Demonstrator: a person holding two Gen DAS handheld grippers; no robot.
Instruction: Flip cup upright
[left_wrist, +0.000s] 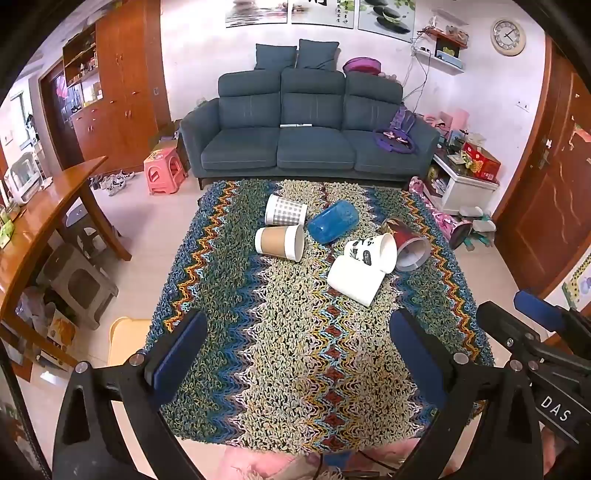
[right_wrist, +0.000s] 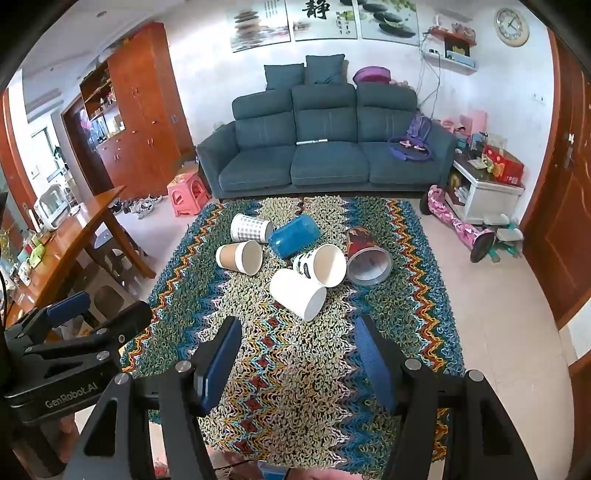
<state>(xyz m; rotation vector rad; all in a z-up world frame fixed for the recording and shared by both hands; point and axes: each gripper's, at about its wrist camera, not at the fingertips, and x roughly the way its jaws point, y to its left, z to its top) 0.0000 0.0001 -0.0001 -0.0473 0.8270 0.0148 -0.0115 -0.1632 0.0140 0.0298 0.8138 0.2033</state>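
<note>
My left claw (left_wrist: 295, 369) and right claw (right_wrist: 295, 362) both gape wide above bare shaggy zigzag rug (left_wrist: 288, 350). Six tipped cups cluster farther on, the plain white paper cup (right_wrist: 297, 294) nearest; only the right view shows its open mouth.

Six cups lie on their sides, clustered together: a plain white cup (right_wrist: 298, 294) nearest, touching a white cup with black panda print (right_wrist: 320, 264); a red patterned cup (right_wrist: 365, 256) at right; a brown paper cup (right_wrist: 239, 257) at left; a grey checked cup (right_wrist: 250, 228) and a blue cup (right_wrist: 293, 236) behind.
</note>
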